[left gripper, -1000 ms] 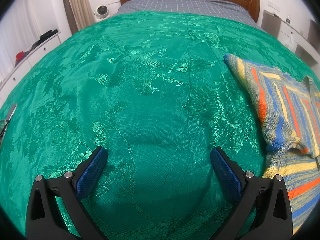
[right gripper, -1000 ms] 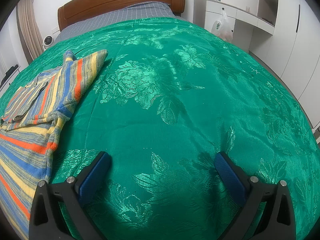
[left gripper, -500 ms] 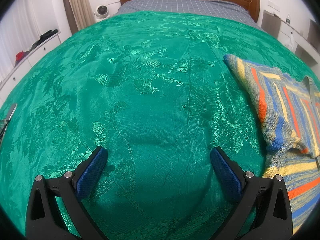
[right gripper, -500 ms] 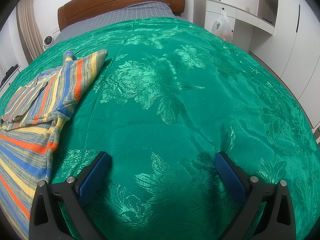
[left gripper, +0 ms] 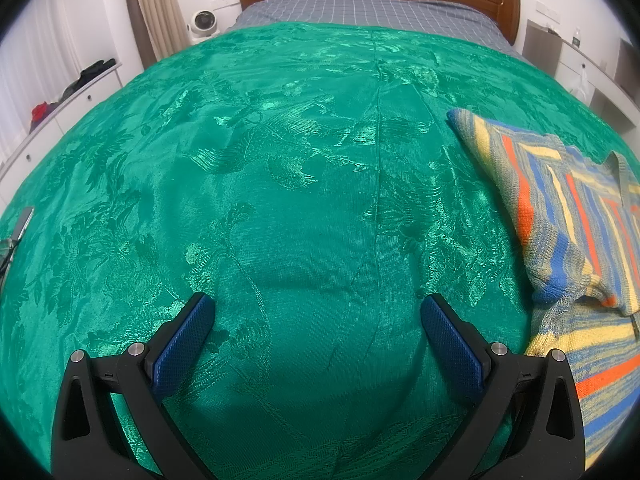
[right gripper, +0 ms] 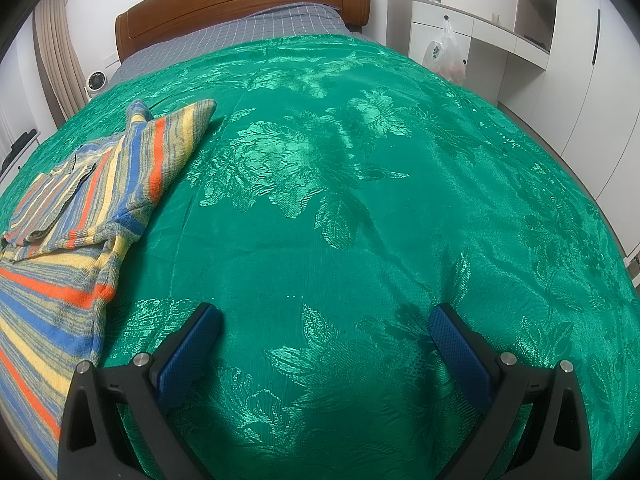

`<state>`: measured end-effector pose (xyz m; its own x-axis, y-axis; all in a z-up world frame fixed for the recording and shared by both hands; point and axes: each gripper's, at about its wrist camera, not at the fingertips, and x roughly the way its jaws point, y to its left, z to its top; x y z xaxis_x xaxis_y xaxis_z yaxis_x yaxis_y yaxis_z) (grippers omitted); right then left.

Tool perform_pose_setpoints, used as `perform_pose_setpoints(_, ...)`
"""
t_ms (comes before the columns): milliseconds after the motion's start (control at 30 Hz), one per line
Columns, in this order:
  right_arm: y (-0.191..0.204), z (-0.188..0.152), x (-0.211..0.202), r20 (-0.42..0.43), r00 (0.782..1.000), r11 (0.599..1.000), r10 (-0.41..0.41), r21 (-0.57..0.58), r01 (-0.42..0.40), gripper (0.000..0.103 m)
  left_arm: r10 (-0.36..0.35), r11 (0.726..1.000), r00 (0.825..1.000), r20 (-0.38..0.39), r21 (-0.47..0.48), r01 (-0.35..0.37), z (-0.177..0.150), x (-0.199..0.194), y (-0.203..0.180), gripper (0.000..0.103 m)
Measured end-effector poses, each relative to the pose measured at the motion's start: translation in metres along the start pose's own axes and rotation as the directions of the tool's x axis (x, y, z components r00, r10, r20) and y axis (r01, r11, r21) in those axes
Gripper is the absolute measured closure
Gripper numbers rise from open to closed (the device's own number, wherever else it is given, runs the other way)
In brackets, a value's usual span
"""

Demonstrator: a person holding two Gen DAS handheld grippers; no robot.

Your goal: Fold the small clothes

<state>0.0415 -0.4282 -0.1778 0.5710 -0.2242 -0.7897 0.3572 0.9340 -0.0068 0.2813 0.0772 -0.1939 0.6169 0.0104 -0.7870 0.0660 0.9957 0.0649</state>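
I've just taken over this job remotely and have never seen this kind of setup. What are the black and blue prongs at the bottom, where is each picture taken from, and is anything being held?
The prongs are two hand-held grippers; a person carries one in each hand. Each has its own wide-angle camera looking forward along its fingers, hence the bulging pictures. One picture comes from the left gripper, the other from the right gripper. Both are wide open above a green bedspread and hold nothing. A striped sweater, partly folded, lies on the bedspread between them: on the right edge of the left view, on the left in the right view. Neither gripper touches it.
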Motion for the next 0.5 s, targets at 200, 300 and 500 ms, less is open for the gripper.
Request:
perform_pose_setpoints(200, 0.0001, -0.0003, -0.0001, 0.003, 1.000, 1.000, -0.001, 0.001, 0.001, 0.000, 0.006, 1.000, 1.000, 0.001, 0.004, -0.006, 0.0003, 0.0005, -0.0010, 0.000)
perform_pose_setpoints(300, 0.0008, 0.0000, -0.0004, 0.003, 1.000, 1.000, 0.000, 0.001, 0.000, 0.000, 0.002, 1.000, 1.000, 0.001, 0.001, -0.002, 0.0001, -0.0002, -0.0018, 0.000)
perform_pose_setpoints(500, 0.0024, 0.0006, 0.0012, -0.006, 1.000, 1.000, -0.005, -0.002, 0.005, 0.000, 0.003, 1.000, 1.000, -0.004, 0.003, -0.003, 0.0012, 0.0001, -0.0027, 0.000)
